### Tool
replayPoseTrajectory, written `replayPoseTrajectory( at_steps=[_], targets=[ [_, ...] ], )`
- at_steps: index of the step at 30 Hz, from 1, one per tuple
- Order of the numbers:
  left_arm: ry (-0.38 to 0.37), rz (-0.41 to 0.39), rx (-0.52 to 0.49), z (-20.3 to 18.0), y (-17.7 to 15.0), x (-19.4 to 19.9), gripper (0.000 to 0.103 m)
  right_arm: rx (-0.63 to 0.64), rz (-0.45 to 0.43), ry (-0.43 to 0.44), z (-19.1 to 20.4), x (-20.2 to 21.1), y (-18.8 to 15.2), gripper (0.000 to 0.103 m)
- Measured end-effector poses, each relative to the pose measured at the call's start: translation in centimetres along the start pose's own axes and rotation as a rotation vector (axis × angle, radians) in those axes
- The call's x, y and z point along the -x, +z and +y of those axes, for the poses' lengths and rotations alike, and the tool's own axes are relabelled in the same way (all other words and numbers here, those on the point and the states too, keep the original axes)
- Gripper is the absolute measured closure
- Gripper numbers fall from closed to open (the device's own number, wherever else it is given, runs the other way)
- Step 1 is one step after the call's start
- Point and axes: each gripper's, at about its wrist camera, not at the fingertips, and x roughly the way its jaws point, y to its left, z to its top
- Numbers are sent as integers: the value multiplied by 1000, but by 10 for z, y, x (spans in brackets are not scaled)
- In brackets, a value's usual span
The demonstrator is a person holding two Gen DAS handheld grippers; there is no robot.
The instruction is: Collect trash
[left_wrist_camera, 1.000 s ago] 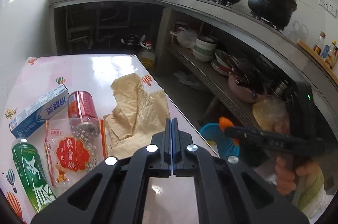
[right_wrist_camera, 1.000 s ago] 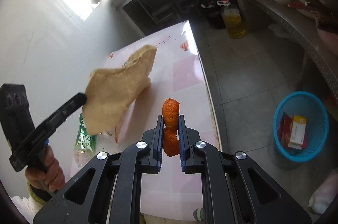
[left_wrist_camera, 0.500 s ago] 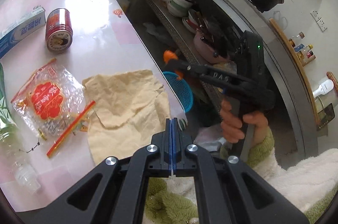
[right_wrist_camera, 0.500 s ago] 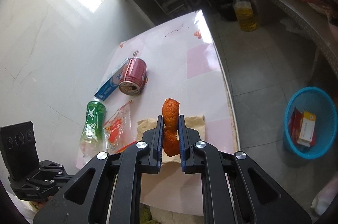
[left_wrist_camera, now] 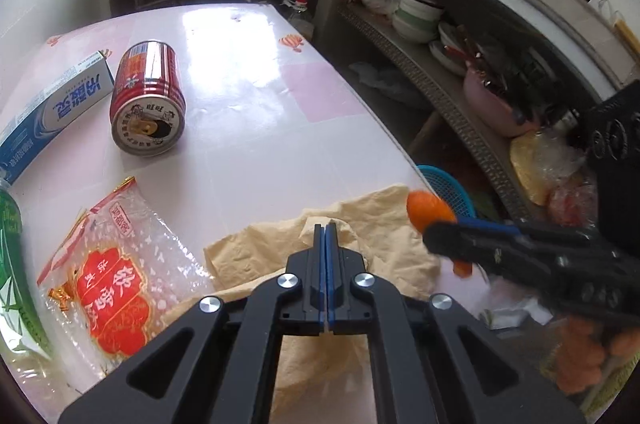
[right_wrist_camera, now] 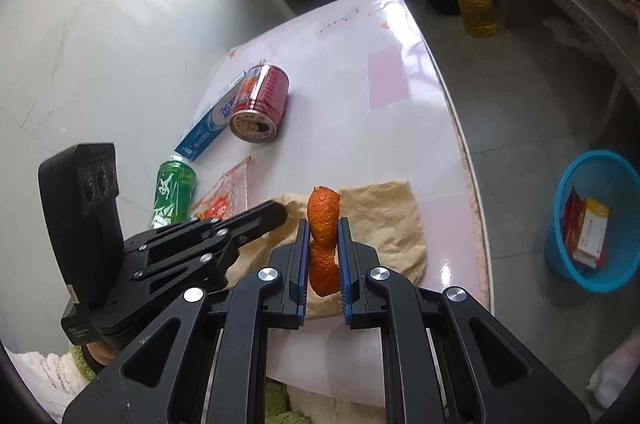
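My right gripper [right_wrist_camera: 323,224] is shut on a piece of orange peel [right_wrist_camera: 323,220] and holds it above the near end of the pink table; the peel also shows in the left wrist view [left_wrist_camera: 428,210]. My left gripper [left_wrist_camera: 325,228] is shut on a fold of the beige cloth [left_wrist_camera: 360,256], which lies on the table near the front right edge and also shows in the right wrist view [right_wrist_camera: 384,216]. A red can [left_wrist_camera: 148,100], a blue toothpaste box [left_wrist_camera: 52,108], a snack wrapper [left_wrist_camera: 112,272] and a green bottle [right_wrist_camera: 174,192] lie on the table.
A blue basket [right_wrist_camera: 600,184] with cartons in it stands on the floor right of the table. An oil bottle [right_wrist_camera: 476,4] stands on the floor beyond. A shelf with bowls [left_wrist_camera: 416,20] runs along the right. The wall is at the table's left.
The left gripper has come down and the cloth now lies flat on the table. The right gripper with the peel has moved in over the cloth.
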Motion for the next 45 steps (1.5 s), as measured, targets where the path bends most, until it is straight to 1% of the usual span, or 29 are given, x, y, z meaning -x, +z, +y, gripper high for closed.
replayPoseTrajectory(
  at_steps=[2,4,5,6,7,8,9,12,15,17,19,22,23,24,25,26,27,28,30,31,34,36,39,42,45],
  targets=[
    [36,-4,-22,0,-1,-4,103,-3,21,-17,-2,-7,-4,91],
    [43,4,-47,0,-1,-9,101,-10,30,-25,-4,-10,-5,91],
    [42,15,-65,-1,-1,-12,94,-14,31,-26,-5,-10,-5,91],
    [43,27,-88,-3,-2,-16,82,-17,27,-26,-7,-9,-5,91],
    [48,34,-108,-5,-3,-19,72,-20,22,-29,-8,-7,-4,91],
    [55,34,-127,-6,-4,-21,67,-22,16,-33,-8,-5,-2,91],
    [62,32,-149,-8,-5,-21,60,-24,6,-37,-9,-1,-1,91],
    [56,46,-181,-10,-9,-23,47,-31,-19,-52,-13,10,2,91],
    [38,87,-214,-15,-13,-27,38,-48,-40,-67,-19,17,3,91],
    [27,118,-230,-19,-17,-30,34,-63,-53,-77,-24,22,3,91],
    [41,116,-264,-26,-21,-31,32,-78,-63,-82,-27,25,4,91],
    [68,107,-300,-33,-27,-31,33,-97,-75,-92,-31,27,3,91],
    [67,103,-302,-35,-27,-31,34,-102,-79,-94,-31,27,3,91],
    [64,100,-305,-36,-28,-30,39,-105,-82,-95,-32,28,3,91],
    [59,97,-313,-38,-29,-29,47,-107,-85,-97,-31,28,2,91],
    [54,94,-322,-41,-29,-28,52,-108,-88,-98,-31,29,2,91],
    [50,92,-328,-43,-30,-28,60,-108,-90,-98,-31,30,1,91],
    [48,91,-335,-44,-30,-27,65,-109,-93,-99,-31,31,1,91],
    [45,95,-333,-46,-29,-26,91,-110,-99,-97,-30,32,0,91],
    [39,95,-326,-46,-27,-26,95,-110,-101,-97,-29,32,1,91],
    [10,45,-278,-40,-21,-16,97,-112,-107,-93,-30,36,-1,91],
    [-34,-8,-214,-31,-14,-3,97,-114,-109,-89,-30,37,-2,91],
    [-138,-85,-78,-8,1,19,97,-119,-109,-87,-33,39,-3,91],
    [-221,-137,38,14,15,39,97,-127,-111,-83,-34,40,-2,91],
    [-326,-200,152,37,27,59,97,-129,-112,-79,-34,40,-1,91]
  ],
)
